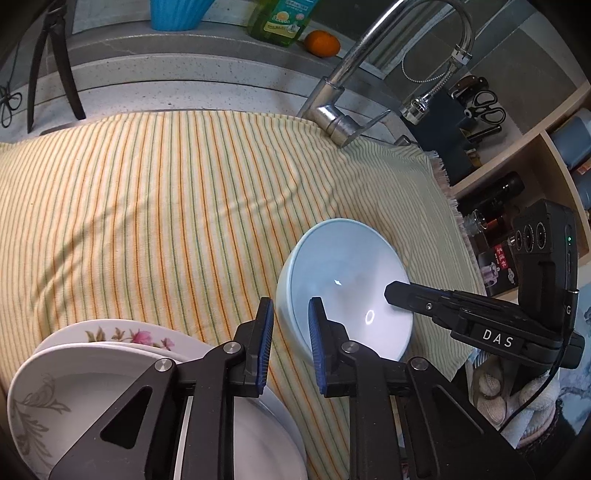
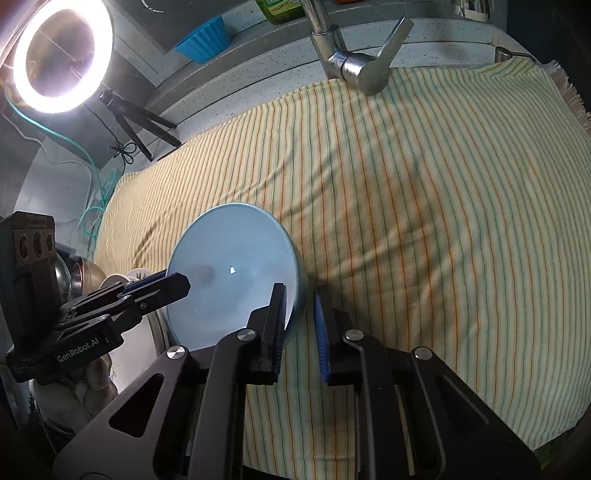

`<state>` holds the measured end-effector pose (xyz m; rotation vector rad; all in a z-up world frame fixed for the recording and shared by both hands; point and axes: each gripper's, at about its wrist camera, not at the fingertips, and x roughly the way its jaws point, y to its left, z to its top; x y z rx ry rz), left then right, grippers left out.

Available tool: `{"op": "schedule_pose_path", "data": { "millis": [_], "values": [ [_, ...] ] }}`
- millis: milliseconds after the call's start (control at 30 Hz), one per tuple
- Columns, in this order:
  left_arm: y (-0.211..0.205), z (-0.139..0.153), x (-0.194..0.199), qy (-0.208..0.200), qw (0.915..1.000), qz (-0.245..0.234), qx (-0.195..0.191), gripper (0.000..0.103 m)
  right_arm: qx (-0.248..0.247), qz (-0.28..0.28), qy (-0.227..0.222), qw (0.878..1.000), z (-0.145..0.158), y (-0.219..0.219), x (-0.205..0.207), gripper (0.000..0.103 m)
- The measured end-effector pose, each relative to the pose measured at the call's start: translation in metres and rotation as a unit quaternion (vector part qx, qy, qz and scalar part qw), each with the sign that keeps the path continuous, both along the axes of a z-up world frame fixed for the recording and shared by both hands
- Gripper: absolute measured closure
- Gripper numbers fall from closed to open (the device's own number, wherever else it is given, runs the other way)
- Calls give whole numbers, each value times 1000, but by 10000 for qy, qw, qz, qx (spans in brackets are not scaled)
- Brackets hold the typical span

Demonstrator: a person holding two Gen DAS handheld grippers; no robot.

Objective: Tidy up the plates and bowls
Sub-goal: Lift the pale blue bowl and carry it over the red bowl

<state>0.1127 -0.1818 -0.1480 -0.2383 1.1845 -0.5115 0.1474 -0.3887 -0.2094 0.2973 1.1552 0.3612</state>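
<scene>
A pale blue bowl [image 1: 347, 284] is tilted on its side over the striped cloth [image 1: 166, 206]. My left gripper [image 1: 291, 343] has its jaws around the bowl's left rim, one finger outside and one inside. My right gripper [image 2: 299, 325] has its jaws around the opposite rim of the bowl [image 2: 229, 273]. Each gripper also shows in the other's view, the right [image 1: 399, 295] and the left [image 2: 177, 284], reaching the bowl from the side. White plates [image 1: 92, 369], one with pink flowers, are stacked at lower left under my left gripper.
A chrome faucet [image 1: 343, 110] stands at the cloth's far edge. Behind it are a blue cup [image 1: 173, 14], a green soap bottle [image 1: 280, 22] and an orange [image 1: 321, 42]. Shelves with scissors [image 1: 484, 107] are at right. A ring light [image 2: 61, 55] glows at upper left.
</scene>
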Motion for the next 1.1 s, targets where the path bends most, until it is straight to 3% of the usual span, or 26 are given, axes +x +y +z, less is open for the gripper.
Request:
{"op": "schedule_pose_path", "data": {
  "millis": [300, 533, 1100],
  "values": [
    [-2, 4, -1, -82, 10000, -45, -18, 86, -227, 56, -90, 9997, 8, 6, -1, 91],
    [10, 24, -8, -323, 9994, 67, -135, 86, -256, 185, -345, 9989, 36, 16, -7, 91],
    [100, 68, -38, -777, 9926, 888, -274, 86, -131, 984, -833, 9916, 87, 107, -14, 91]
  ]
}}
